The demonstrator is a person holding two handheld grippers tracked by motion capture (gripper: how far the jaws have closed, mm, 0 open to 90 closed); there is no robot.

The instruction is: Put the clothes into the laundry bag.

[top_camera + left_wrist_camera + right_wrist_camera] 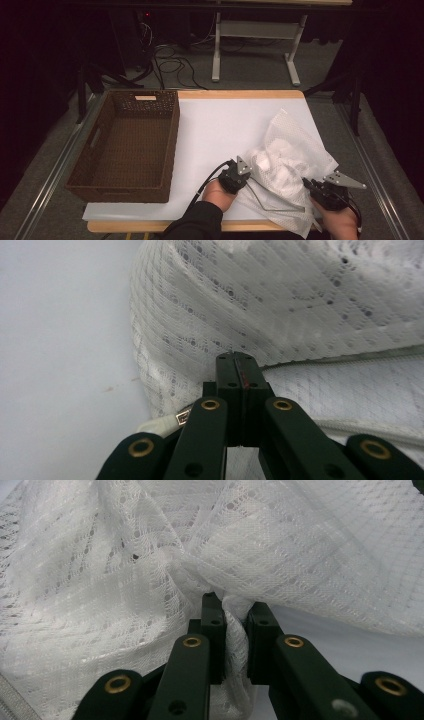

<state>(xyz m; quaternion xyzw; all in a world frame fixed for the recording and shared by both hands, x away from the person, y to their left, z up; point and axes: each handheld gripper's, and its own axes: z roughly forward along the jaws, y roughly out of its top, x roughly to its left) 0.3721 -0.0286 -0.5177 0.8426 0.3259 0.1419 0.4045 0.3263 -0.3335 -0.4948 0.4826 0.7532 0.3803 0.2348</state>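
high view: white mesh bag (287,160) lies crumpled on the near right part of the white table surface (220,130), well apart from the brown woven basket (125,145) at the left. left gripper (239,172) sits at the bag's near left edge; right gripper (320,189) sits at its near right edge, with bag fabric spilling over the near table edge between the two hands

left gripper view: left gripper (239,371) jaws are pressed together, tips against the mesh bag (280,305); whether fabric is pinched between them cannot be told. a corded seam runs to the right of the jaws

right gripper view: right gripper (235,615) jaws are clamped on a gathered twist of the mesh bag (150,570), which rises in folds beyond them
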